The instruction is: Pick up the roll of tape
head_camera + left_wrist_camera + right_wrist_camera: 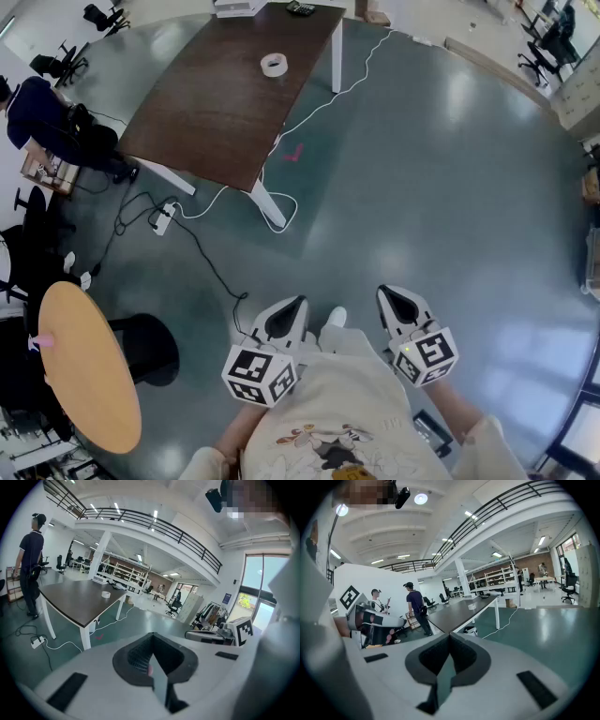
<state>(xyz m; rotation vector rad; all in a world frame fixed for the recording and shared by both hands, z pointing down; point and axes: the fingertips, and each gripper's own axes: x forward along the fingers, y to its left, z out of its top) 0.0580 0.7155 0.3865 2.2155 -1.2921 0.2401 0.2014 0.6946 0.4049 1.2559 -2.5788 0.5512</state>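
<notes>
The bench (225,94) runs past the top edge of the head view, so its far end is cut off. A white box (239,7) and a dark thing (300,7) there are too small to name. Left of the bench, a person (37,117) is clipped by the picture's side. On the bench, the roll of tape (106,594) is a mere speck in the left gripper view.

Well ahead of the jaws stands a dark brown surface (225,103) on white legs, with a white cable (307,114) trailing past it over the teal floor (422,187). A pink mark (293,153) lies beside it. Ahead and to the left are a person in a dark shirt (33,117) and a power strip (164,218). Left of the jaws sits a round wooden table (89,375).
</notes>
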